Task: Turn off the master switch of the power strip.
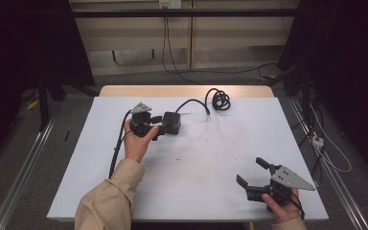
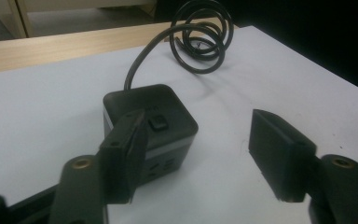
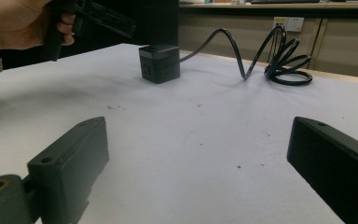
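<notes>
A black cube-shaped power adapter sits on the white table top, left of the middle. Its black cable runs back to a coil near the far edge. My left gripper is open just beside the cube. One jaw stands in front of the cube's near face, the other is off to the side over bare table, and the pads do not press on it. At the near right, my right gripper stands open, holding nothing.
A strip of bare wood runs along the table's far edge behind the white sheet. Small dark specks dot the sheet. Cables trail on the floor at the right, and a metal rail runs along the left.
</notes>
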Demonstrator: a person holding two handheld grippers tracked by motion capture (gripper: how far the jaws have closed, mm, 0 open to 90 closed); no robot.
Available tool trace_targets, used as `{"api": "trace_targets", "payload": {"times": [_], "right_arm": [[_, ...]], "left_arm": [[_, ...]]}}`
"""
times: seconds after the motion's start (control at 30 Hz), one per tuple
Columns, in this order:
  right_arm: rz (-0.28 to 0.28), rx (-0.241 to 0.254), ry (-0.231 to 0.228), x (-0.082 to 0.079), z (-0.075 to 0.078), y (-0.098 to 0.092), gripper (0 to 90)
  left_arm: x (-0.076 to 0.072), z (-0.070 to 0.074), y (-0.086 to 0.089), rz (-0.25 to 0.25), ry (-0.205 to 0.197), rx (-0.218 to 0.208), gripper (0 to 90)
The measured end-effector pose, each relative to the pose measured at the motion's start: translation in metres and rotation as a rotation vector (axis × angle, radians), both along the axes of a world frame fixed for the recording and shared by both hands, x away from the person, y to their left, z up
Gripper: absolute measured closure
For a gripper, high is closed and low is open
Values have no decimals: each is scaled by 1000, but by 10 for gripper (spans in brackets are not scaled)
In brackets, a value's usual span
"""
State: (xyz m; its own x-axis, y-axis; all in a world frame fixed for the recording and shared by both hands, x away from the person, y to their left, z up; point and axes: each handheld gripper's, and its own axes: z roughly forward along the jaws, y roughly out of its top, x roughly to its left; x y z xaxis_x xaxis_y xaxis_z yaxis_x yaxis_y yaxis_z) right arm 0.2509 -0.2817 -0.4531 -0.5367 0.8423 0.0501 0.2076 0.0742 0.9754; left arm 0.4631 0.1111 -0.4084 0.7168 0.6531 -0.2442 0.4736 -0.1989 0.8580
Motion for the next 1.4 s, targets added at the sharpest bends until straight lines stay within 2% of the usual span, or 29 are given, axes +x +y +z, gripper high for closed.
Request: {"api": "trace_targets", "payload": {"times": [0.2,0.43,0.67,0.93,1.07,1.4], "right_arm": [[2,-2,-2,0,1,1,49],[6,2,0,0,0,2,49],[4,3,1,0,0,1,49],[6,1,-3,0,1,2,49],[5,1,-2,0,1,2,49],[4,3,-4,0,1,2,49]], "left_arm": [[-13,-1,7,-20,12,-10,269],[-26,-2,15,-39,-3,3,224],[-37,-8,25,-54,8,4,201],[-47,-11,38,-47,-1,-1,169],[-52,-11,44,-47,-12,12,164],[-62,-13,59,-35,-12,16,140]]}}
